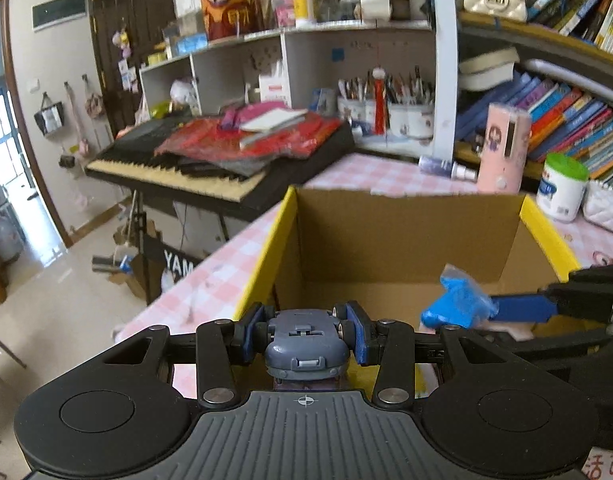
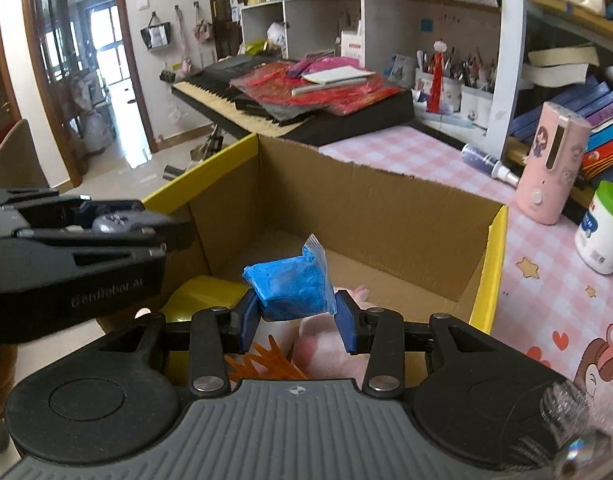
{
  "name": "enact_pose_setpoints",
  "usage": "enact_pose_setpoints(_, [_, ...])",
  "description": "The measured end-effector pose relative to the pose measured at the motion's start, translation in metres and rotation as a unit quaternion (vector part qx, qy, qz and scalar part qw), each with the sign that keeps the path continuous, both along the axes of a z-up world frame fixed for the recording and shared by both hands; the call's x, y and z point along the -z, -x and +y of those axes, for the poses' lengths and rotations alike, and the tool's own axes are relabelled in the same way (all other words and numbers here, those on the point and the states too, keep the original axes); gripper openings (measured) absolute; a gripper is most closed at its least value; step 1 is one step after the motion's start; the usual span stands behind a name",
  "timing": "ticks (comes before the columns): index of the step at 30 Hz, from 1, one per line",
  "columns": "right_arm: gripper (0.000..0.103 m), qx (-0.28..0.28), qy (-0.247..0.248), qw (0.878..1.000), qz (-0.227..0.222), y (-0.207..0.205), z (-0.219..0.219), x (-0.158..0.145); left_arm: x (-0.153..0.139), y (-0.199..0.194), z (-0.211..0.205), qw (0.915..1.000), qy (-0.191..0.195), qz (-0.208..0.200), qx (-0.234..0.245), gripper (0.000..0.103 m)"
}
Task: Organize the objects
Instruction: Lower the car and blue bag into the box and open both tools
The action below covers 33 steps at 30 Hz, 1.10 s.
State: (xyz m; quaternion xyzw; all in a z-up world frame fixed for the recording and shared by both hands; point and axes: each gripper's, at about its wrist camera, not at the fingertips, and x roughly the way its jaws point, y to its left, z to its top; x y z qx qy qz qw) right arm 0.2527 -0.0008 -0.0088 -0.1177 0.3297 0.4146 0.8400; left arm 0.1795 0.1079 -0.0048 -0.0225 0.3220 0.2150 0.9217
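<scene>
Grey toy car (image 1: 306, 340) clamped in left claw (image 1: 306, 330), blue packet (image 2: 292, 286) pinched in right claw (image 2: 296, 322), over cardboard box (image 2: 386, 200)

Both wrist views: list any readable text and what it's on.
"YAM", cut off: black panel under the keyboard.
"GenRobot AI", faint: side of the left gripper.
Red Chinese characters, cut off, not readable: sheet at the bottom right corner.
Too small or blurred: book spines, white tub, orange box, red and white box.

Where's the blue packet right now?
The blue packet is clamped in the right gripper, above the open cardboard box; the left gripper beside it holds a grey toy car.
</scene>
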Motion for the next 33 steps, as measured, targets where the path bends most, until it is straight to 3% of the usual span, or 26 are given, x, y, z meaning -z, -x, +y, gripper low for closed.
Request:
enact_pose_setpoints(8, [0.038, -0.017, 0.007, 1.0, 0.015, -0.004, 0.004, 0.005, 0.007, 0.0, -0.001, 0.9998, 0.007, 0.015, -0.009, 0.042])
enact_pose_setpoints(16, [0.038, -0.019, 0.001, 0.999, 0.027, -0.008, 0.002, 0.005, -0.001, 0.01, -0.006, 0.9997, -0.002, -0.004, -0.022, 0.047])
enact_pose_setpoints(18, [0.038, -0.017, 0.0, 0.999, 0.027, -0.007, 0.002, 0.005, -0.006, 0.017, -0.007, 0.9995, 0.001, -0.022, -0.023, 0.052])
enact_pose_setpoints(19, [0.038, -0.015, -0.001, 1.0, 0.026, -0.007, 0.002, 0.005, -0.01, 0.022, -0.007, 0.9991, 0.006, -0.034, -0.024, 0.061])
enact_pose_setpoints(20, [0.038, -0.013, 0.0, 1.0, 0.024, -0.006, 0.002, 0.004, -0.013, 0.027, -0.008, 0.9985, 0.009, -0.047, -0.026, 0.078])
enact_pose_setpoints(21, [0.038, -0.012, -0.001, 1.0, 0.023, -0.006, 0.002, 0.004, -0.018, 0.032, -0.009, 0.9974, 0.01, -0.064, -0.031, 0.082])
enact_pose_setpoints(23, [0.038, -0.017, -0.002, 1.0, 0.019, -0.004, 0.003, 0.003, -0.026, 0.042, -0.01, 0.9948, 0.012, -0.096, -0.032, 0.085])
enact_pose_setpoints(26, [0.038, -0.028, -0.003, 1.0, 0.014, 0.001, 0.007, 0.0, -0.032, 0.047, -0.01, 0.9927, 0.016, -0.114, -0.037, 0.088])
enact_pose_setpoints(33, [0.038, -0.045, 0.008, 0.999, -0.001, 0.005, 0.018, 0.0, -0.031, 0.054, -0.008, 0.9923, 0.02, -0.11, -0.053, 0.089])
